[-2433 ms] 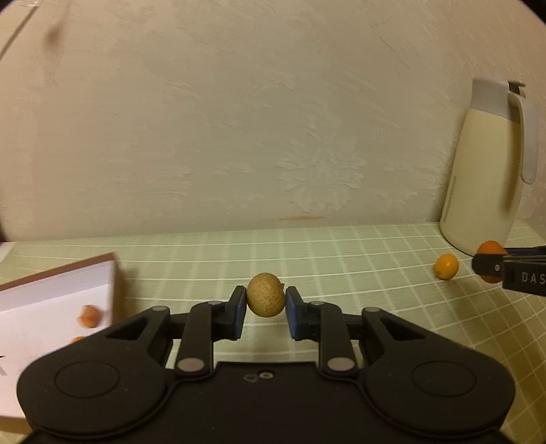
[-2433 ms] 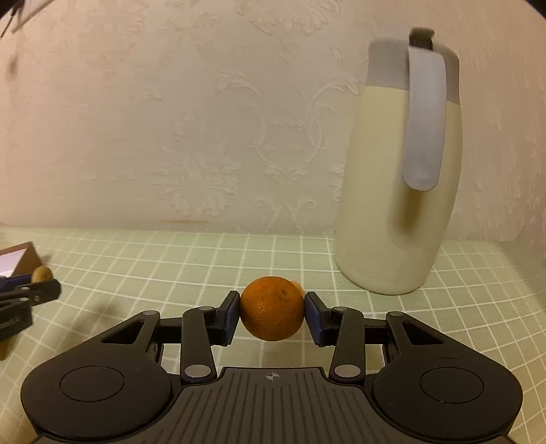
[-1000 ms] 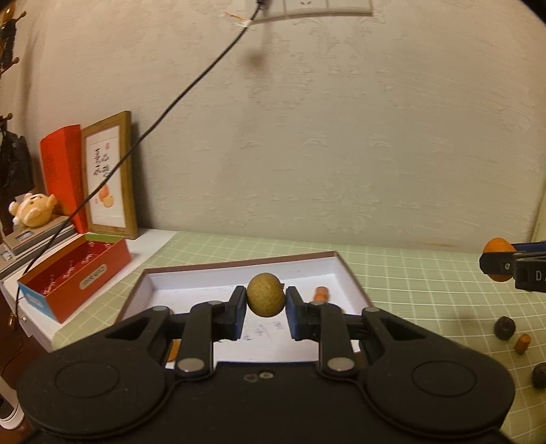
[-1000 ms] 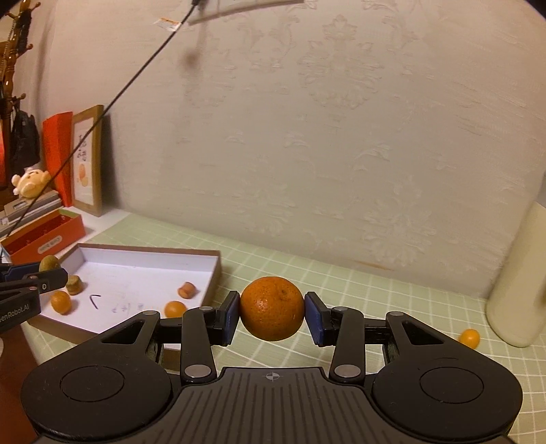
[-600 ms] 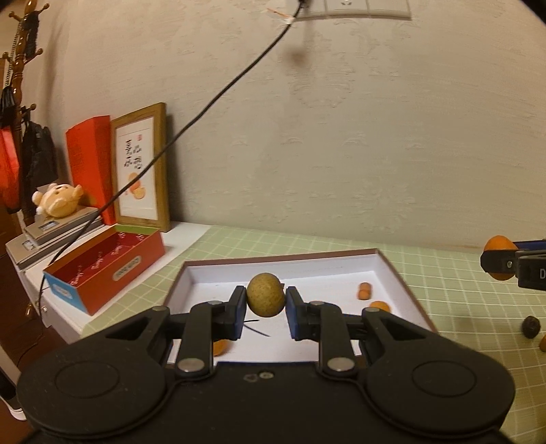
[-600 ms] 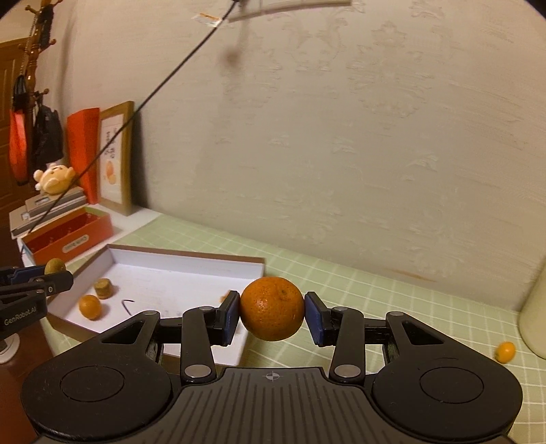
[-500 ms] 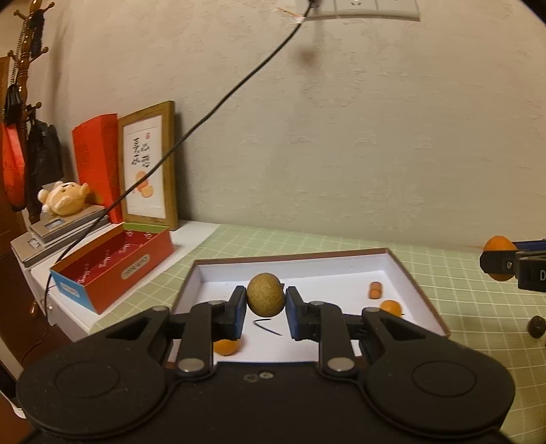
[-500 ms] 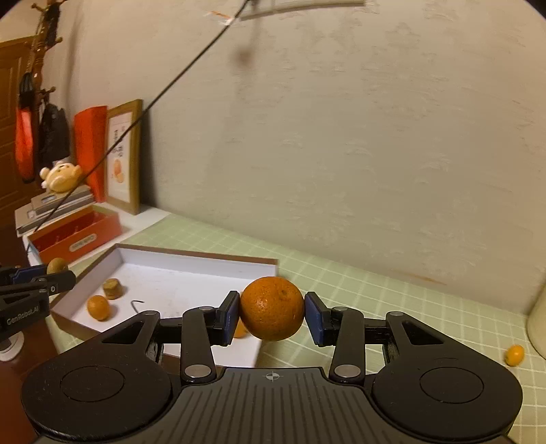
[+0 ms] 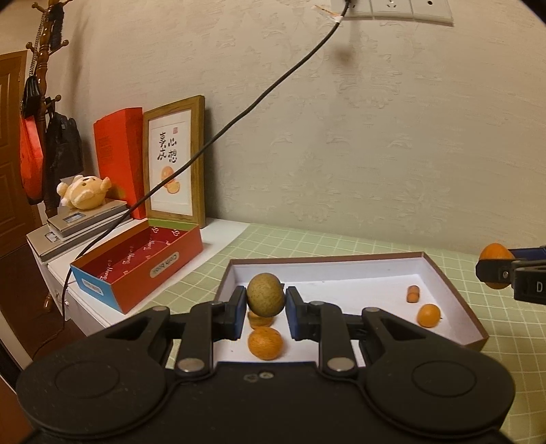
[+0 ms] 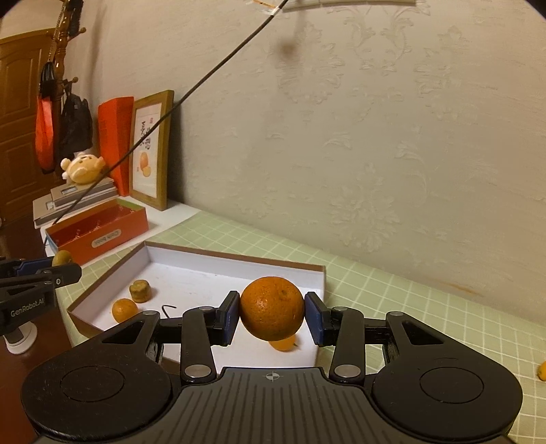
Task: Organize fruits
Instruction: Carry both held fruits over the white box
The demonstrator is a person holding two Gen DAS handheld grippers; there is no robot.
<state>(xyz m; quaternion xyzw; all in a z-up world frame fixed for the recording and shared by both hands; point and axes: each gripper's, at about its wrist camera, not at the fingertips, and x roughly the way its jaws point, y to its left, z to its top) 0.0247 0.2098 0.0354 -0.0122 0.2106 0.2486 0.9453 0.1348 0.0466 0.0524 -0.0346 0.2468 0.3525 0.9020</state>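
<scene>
Your left claw (image 9: 266, 311) pinches a brown-green fruit (image 9: 265, 299) above the white tray (image 9: 341, 269). Your right claw (image 10: 271, 318) pinches an orange (image 10: 272, 308); the tray lies just beyond it.

my left gripper (image 9: 265, 309) hides most of the stub (image 9: 260, 320) under my brown fruit (image 9: 265, 299). my right gripper (image 10: 271, 319) shows in the left view only as a tip at the right edge, covering part of the orange (image 9: 494, 253). in the right view the orange (image 10: 272, 308) hides nearly all of a small fruit (image 10: 284, 343) behind it, and my body blocks the tray's (image 10: 235, 261) near wall. another fruit (image 10: 542, 370) is cut by the right edge. the frame's (image 10: 151, 150) writing is too blurred there to read. the outlet (image 9: 396, 10) is clipped by the top edge.
</scene>
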